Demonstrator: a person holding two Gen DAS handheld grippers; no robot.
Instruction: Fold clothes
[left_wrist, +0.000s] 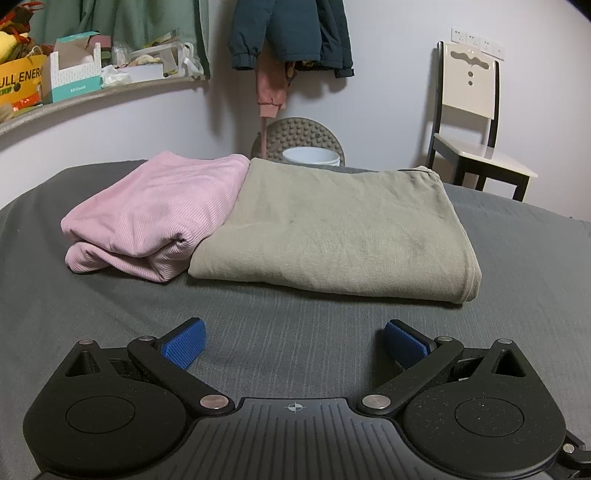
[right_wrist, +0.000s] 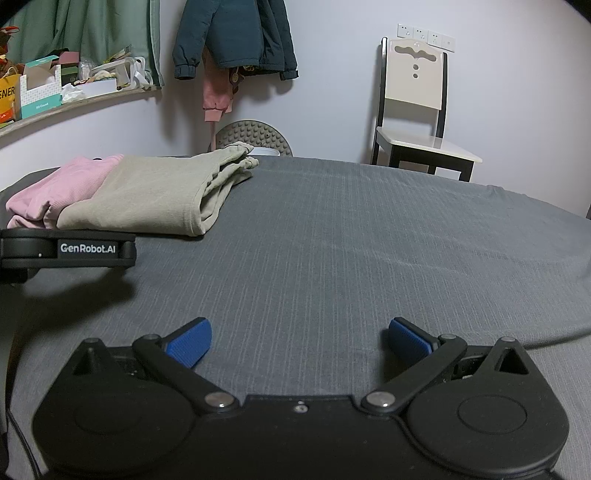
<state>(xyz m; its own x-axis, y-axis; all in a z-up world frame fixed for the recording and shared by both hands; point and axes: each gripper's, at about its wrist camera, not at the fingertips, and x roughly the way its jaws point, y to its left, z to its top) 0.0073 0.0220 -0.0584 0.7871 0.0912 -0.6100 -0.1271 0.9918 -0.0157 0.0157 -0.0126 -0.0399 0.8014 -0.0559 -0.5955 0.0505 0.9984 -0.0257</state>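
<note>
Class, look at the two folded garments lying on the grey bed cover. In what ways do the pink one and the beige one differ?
Colour: the pink garment is pale pink, the beige garment a dull khaki. Fabric: the pink one is visibly ribbed, the beige one finer and smoother. Shape: the pink one forms a smaller, rounder bundle, the beige one a wider, flatter rectangle. The beige edge overlaps the pink one. Both are folded and lie side by side on the grey bed cover.

Dim even light, soft shadows, fisheye-bent edges
</note>
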